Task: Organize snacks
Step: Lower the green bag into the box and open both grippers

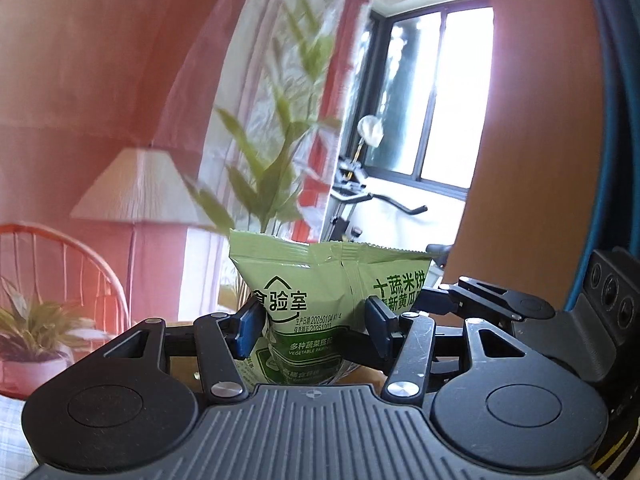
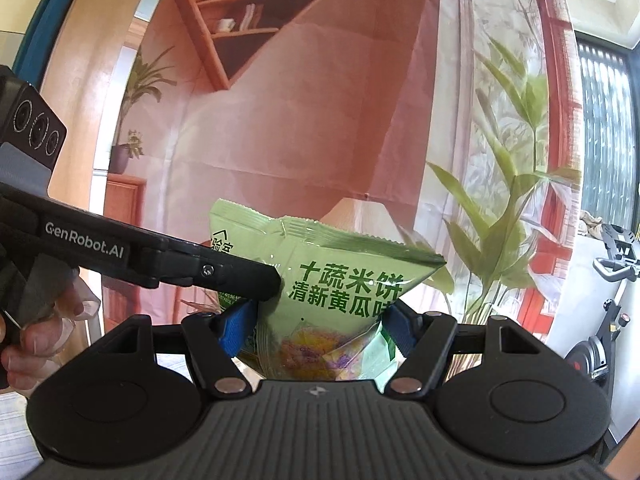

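A light green snack bag (image 1: 320,280) with dark green Chinese print is held up in the air, upright. In the left wrist view my left gripper (image 1: 316,328) is shut on its lower left part, blue pads pinching the foil. My right gripper (image 1: 444,296) reaches in from the right onto the same bag. In the right wrist view the snack bag (image 2: 340,280) fills the gap of my right gripper (image 2: 318,328), its pads pressing both sides of the crumpled lower half. My left gripper (image 2: 248,276) comes in from the left, held by a hand (image 2: 28,344).
Behind the bag hangs a pink printed backdrop (image 2: 320,100) showing shelves and a lamp. A leafy green plant (image 2: 508,184) stands close behind on the right. An exercise bike (image 1: 360,192) and a window (image 1: 440,92) lie further back.
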Demonstrator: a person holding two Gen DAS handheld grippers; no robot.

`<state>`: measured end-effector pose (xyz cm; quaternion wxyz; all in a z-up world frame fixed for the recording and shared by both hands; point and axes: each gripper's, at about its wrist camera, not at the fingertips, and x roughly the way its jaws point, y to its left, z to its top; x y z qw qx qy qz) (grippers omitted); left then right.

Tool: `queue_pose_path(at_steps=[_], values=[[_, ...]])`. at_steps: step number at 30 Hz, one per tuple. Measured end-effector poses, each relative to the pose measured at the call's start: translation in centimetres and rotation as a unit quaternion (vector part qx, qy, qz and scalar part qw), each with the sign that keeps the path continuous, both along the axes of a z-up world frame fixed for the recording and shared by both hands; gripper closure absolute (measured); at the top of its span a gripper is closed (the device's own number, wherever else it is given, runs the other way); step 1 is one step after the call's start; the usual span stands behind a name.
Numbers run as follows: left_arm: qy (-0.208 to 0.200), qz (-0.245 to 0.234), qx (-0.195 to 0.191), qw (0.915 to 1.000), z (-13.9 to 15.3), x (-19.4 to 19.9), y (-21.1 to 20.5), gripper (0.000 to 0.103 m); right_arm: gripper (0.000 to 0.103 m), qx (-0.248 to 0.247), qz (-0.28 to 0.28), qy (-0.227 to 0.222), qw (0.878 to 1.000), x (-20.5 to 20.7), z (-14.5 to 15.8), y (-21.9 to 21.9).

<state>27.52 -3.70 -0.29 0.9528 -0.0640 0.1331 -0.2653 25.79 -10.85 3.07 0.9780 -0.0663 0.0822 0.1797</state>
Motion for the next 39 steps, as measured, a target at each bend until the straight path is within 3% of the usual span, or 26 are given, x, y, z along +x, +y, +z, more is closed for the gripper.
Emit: queue_pose_path(at_steps=[6,11,17,23,25,28,33,39], values=[[0.083,0.006,-0.022,0.9963,-3.1,6.7,0.2,0.046,0.032,-0.003,-0.010,0.059,0.998,5.7,-2.6,-0.6],[0.156,0.016,-0.029,0.9873,-6.7,10.1,0.4,0.046,0.032,0.053,-0.018,0.156,0.986,9.8,-5.3,-2.0],[0.189,0.031,0.003,0.9815,-8.6,11.9,-0.8,0.046,0.032,0.100,-0.030,0.246,0.964,12.5,-8.0,-3.9],[0.217,0.042,0.012,0.9752,-10.0,12.8,-1.2,0.042,0.032,0.115,-0.040,0.292,0.949,13.5,-9.5,-4.8],[0.224,0.053,0.020,0.9729,-10.3,13.0,-1.3,0.038,0.032,0.116,-0.052,0.302,0.945,13.7,-9.9,-4.8],[0.205,0.071,0.049,0.9750,-9.9,12.3,-1.5,0.031,0.032,0.116,-0.090,0.310,0.939,13.7,-10.4,-5.2],[0.174,0.075,0.033,0.9813,-8.9,10.2,-0.3,0.031,0.034,0.163,-0.101,0.281,0.940,12.1,-10.2,-6.9],[0.135,0.086,0.051,0.9858,-7.4,6.5,1.6,0.031,0.033,0.169,-0.107,0.227,0.953,9.0,-8.3,-7.2]])
